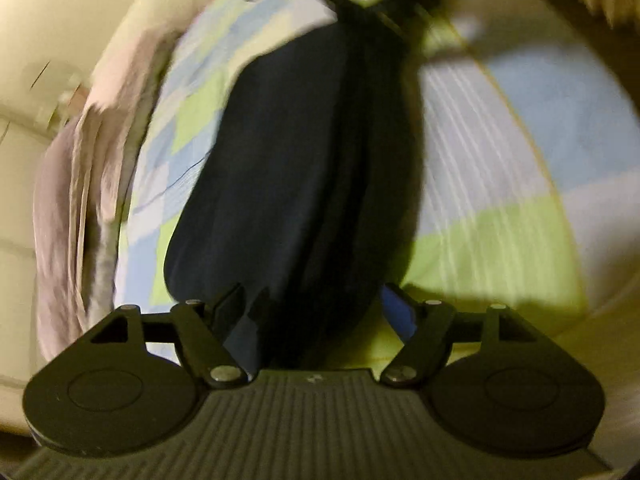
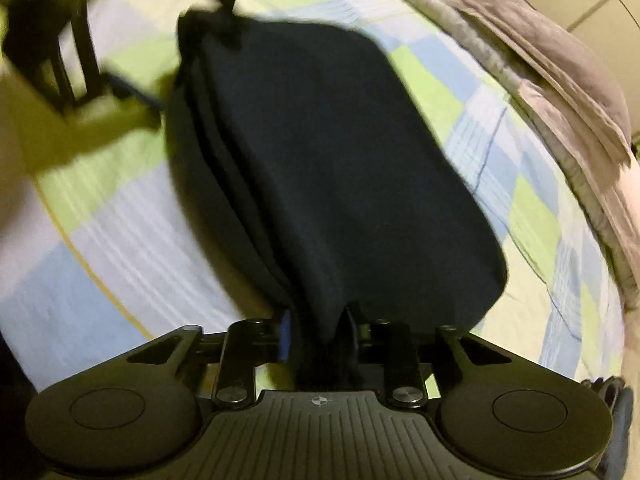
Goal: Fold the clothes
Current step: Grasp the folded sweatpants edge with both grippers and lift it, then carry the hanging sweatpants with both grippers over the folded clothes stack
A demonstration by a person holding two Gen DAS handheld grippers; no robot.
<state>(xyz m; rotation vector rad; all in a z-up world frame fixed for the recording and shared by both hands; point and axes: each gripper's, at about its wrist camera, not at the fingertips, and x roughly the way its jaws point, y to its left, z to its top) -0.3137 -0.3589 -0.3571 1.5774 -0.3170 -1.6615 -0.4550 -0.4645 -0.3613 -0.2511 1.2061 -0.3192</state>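
- Right wrist view: a folded dark navy garment [image 2: 320, 168] fills the centre of the frame, its stacked fold edges showing along its left side, lying on a bedsheet [image 2: 132, 240] checked in blue, green and white.
- The right gripper [image 2: 320, 332] at the bottom centre has its jaws closed in on the garment's near edge — the dark cloth is bunched between the fingers and pinched there.
- At the upper left of the same view the left gripper [image 2: 120, 92] appears blurred, just beside the garment's far corner; whether it touches the cloth cannot be told.
- Left wrist view: the same garment [image 1: 288, 168] runs from the bottom centre up the middle of the frame, flat on the sheet [image 1: 500, 152].
- The left gripper [image 1: 316, 312] has its fingers spread wide on either side of the garment's near end — the pads do not press on it.
- A grey blanket [image 1: 76, 208] lies heaped along the sheet's edge at the left of this frame, and at the upper right [image 2: 560, 80] of the right wrist view.
- Both frames are smeared by motion blur.
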